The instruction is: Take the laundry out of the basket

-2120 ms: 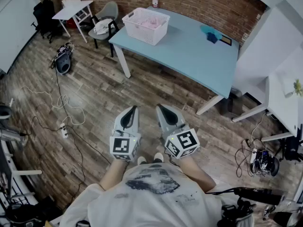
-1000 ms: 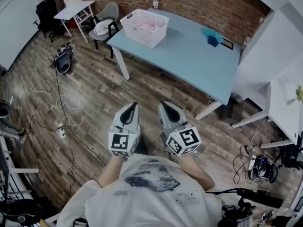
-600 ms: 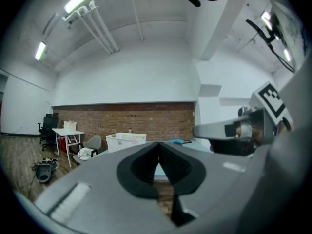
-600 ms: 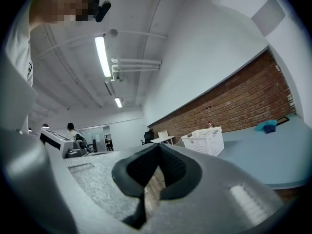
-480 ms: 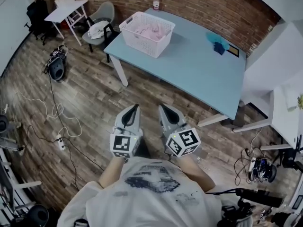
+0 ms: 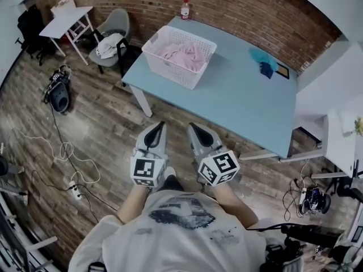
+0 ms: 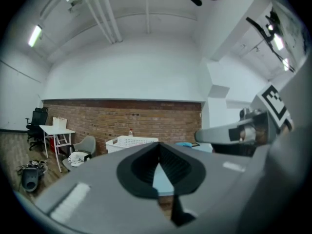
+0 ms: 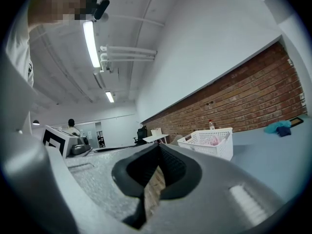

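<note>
Pink laundry, half-hidden within white basket

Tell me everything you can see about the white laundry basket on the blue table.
The laundry basket is a white, rectangular, open-topped tub that looks like plastic. Its walls are a fine lattice that flares up to a solid rim. It stands upright at the left end of the blue table in the head view, close to that edge. Pink laundry lies crumpled inside and does not rise above the rim.
</note>
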A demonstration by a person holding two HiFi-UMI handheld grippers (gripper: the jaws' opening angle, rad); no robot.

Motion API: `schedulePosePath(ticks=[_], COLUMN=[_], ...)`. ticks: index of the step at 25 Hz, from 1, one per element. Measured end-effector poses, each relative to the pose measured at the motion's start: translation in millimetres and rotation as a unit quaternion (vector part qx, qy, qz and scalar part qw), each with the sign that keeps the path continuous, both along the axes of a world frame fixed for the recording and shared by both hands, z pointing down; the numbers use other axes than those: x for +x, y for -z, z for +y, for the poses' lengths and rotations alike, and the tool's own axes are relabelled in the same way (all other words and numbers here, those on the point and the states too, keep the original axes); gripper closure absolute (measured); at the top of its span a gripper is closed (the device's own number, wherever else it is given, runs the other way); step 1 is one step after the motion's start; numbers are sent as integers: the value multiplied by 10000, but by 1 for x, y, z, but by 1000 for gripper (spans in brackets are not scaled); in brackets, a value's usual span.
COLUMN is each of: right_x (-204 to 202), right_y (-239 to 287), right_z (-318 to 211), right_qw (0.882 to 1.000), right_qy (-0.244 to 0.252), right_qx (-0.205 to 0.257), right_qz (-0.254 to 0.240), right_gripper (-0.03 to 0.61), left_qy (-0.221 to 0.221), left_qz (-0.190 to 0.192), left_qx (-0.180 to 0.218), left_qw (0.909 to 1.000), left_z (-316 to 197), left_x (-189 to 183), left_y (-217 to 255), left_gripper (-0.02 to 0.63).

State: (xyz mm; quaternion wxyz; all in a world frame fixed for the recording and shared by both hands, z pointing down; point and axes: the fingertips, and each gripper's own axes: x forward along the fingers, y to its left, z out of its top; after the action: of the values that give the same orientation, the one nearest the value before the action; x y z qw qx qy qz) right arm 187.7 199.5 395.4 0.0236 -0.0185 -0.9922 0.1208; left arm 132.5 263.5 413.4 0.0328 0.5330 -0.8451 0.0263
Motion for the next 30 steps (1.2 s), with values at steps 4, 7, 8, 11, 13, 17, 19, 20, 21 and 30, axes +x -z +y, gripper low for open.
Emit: schedulePosePath(ticks=[4, 7, 8, 11, 13, 17, 19, 20, 21, 30], right_x=[-45, -75, -84, -104, -111, -123, -130, -134, -138, -201], right_y=[-2, -2, -1, -2, -5, -8, -8, -9, -10, -21], right_z=[-9, -13, -15, -19, -23, -35, -44, -50, -55, -128], right_qw=[9999, 9998, 9997, 9996, 9994, 9992, 9991, 9990, 9989, 9980], right_qy=[-95, -188, -212, -246, -265, -319, -357, -382, -407, -575], right_qx=[-21, -30, -29, -45, -61, -64, -63, -65, -71, -230], right_qz=[85, 106, 112, 153, 208, 249, 242, 236, 232, 154], right_gripper=[581, 581, 581, 581, 581, 581, 581, 581, 581, 581], left_qy=[-48, -135, -151, -111, -100, -184, -236, -261, -285, -378], left_qz=[16, 21, 19, 93, 180, 209, 239, 248, 246, 125], left_qx=[46, 55, 54, 28, 76, 61, 42, 29, 4, -259], left_qw=[10000, 9999, 9999, 9999, 9998, 9996, 9994, 9993, 9993, 9989], left_z=[-8, -10, -11, -12, -15, -30, -40, -45, -50, -114], left_x=[-46, -76, -85, -111, -119, -130, -137, -141, -145, -210], left_y=[1, 1, 1, -1, 1, -3, -6, -6, -8, -16], left_gripper=[621, 621, 621, 621, 621, 621, 621, 621, 621, 621])
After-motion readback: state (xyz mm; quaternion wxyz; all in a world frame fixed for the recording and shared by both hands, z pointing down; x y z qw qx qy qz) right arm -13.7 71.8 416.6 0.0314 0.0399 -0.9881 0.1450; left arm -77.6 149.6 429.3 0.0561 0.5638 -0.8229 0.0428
